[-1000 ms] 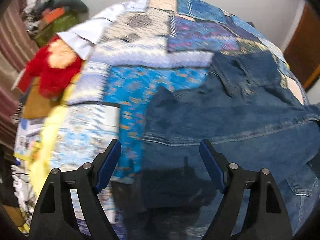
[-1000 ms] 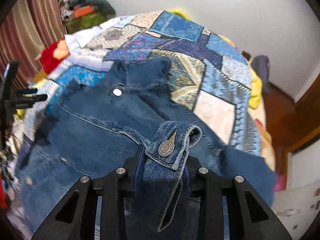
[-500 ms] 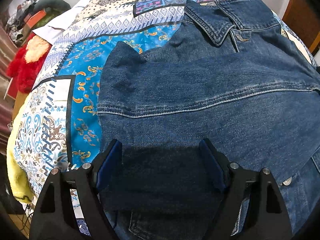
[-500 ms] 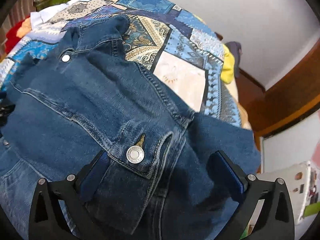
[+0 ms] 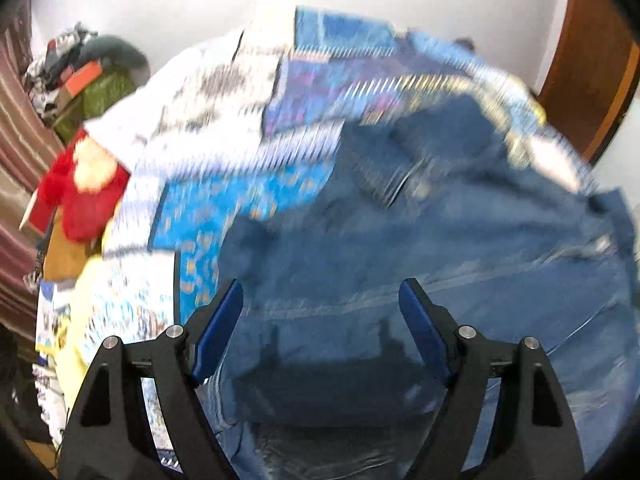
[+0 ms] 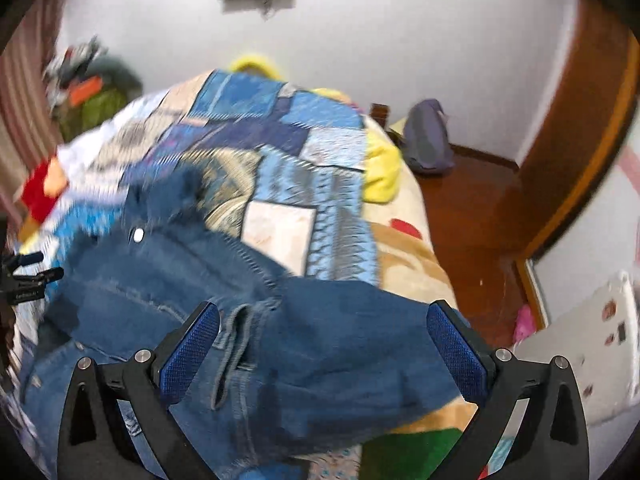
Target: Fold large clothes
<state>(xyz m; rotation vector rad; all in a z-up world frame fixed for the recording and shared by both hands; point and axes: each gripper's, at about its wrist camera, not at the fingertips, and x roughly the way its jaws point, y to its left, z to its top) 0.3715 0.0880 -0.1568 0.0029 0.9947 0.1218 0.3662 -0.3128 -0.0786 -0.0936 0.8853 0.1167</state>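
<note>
A bed [image 6: 404,264] under a blue patchwork quilt [image 6: 280,128] fills the room between plain white walls [image 6: 400,32]. Striped curtains [image 5: 16,152] hang to its left beside a heap of clutter [image 5: 88,76]. To the right lie glossy wooden floor [image 6: 472,208] and a brown door frame [image 6: 592,128].

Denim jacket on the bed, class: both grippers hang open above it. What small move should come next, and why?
Probably lower the open right gripper onto the cuff of the denim jacket and close. It lies loose between the fingers, the left gripper holds nothing, and the jacket looks unfolded.
</note>
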